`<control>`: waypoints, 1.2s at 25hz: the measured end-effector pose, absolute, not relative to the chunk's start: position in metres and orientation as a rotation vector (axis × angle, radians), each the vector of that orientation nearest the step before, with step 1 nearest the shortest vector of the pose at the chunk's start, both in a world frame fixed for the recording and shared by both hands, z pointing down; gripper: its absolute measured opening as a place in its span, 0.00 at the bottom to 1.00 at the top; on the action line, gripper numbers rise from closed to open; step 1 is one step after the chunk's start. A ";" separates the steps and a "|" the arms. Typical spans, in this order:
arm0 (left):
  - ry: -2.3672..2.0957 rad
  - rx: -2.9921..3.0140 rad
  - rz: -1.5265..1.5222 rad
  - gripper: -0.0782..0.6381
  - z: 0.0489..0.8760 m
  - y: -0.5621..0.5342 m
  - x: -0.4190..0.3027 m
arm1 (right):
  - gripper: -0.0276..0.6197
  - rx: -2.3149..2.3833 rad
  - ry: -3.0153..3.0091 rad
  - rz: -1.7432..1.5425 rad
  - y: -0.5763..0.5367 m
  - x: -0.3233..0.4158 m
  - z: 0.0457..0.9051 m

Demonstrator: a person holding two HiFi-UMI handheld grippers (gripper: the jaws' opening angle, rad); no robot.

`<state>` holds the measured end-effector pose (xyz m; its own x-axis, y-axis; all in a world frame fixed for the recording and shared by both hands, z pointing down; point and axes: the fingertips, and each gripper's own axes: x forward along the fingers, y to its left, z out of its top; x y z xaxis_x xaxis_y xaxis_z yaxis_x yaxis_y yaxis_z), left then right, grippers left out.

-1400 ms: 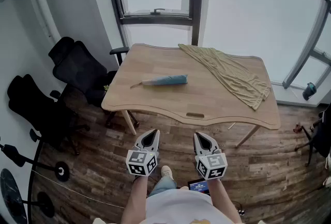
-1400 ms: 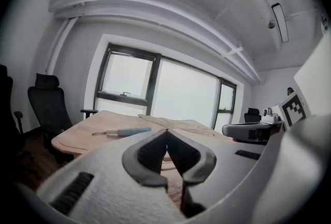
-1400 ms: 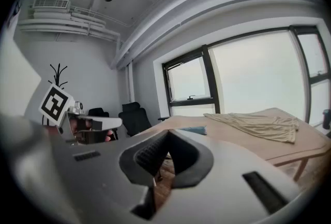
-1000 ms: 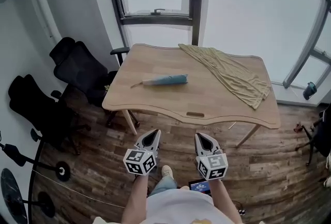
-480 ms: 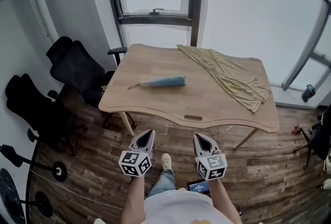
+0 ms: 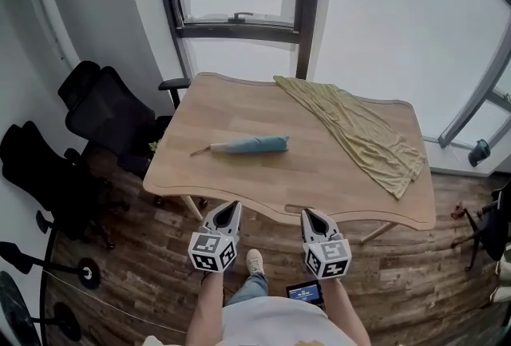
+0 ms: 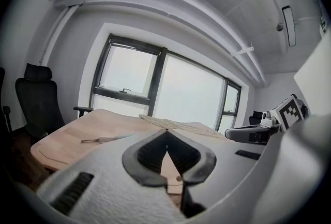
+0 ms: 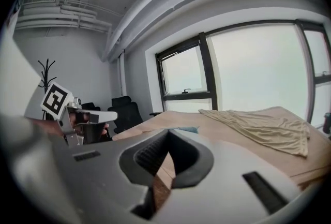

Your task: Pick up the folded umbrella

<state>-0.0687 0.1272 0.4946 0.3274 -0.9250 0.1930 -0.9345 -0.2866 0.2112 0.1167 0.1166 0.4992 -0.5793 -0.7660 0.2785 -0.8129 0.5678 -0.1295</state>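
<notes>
My left gripper [image 6: 230, 210] and right gripper [image 6: 310, 215] both have their fingers pressed together on nothing, and since a moment ago they have closed in on the near edge of the table [image 6: 319, 180]. The folded umbrella [image 6: 246, 146] lies straight beyond the left fingertips, still apart, with the tan cloth [image 6: 359, 129] farther off beyond the right ones. I judge that a pair of jaws must open before the reach.

Pale grey shells on left gripper [image 6: 232, 208], right gripper [image 6: 308, 215] — dark fingers [image 7: 150, 153], black-and-white marker cubes [image 6: 212, 251]; white shirt [image 6: 279, 324], blue jeans [image 6: 251, 287].
</notes>
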 end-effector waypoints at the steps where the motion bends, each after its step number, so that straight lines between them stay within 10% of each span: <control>1: -1.667 2.317 0.038 0.14 0.492 0.112 -0.072 | 0.06 1.334 -2.602 0.366 0.102 0.114 0.500; 30: -1.509 2.357 0.237 0.14 0.543 -0.121 -0.138 | 0.06 1.496 -2.451 0.492 -0.107 0.047 0.542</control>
<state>-0.1384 -0.1209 0.5435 0.4247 -0.8495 0.3131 -0.9045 -0.3836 0.1862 0.0468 -0.1070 0.5423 -0.4537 -0.8144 0.3618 -0.8909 0.4233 -0.1645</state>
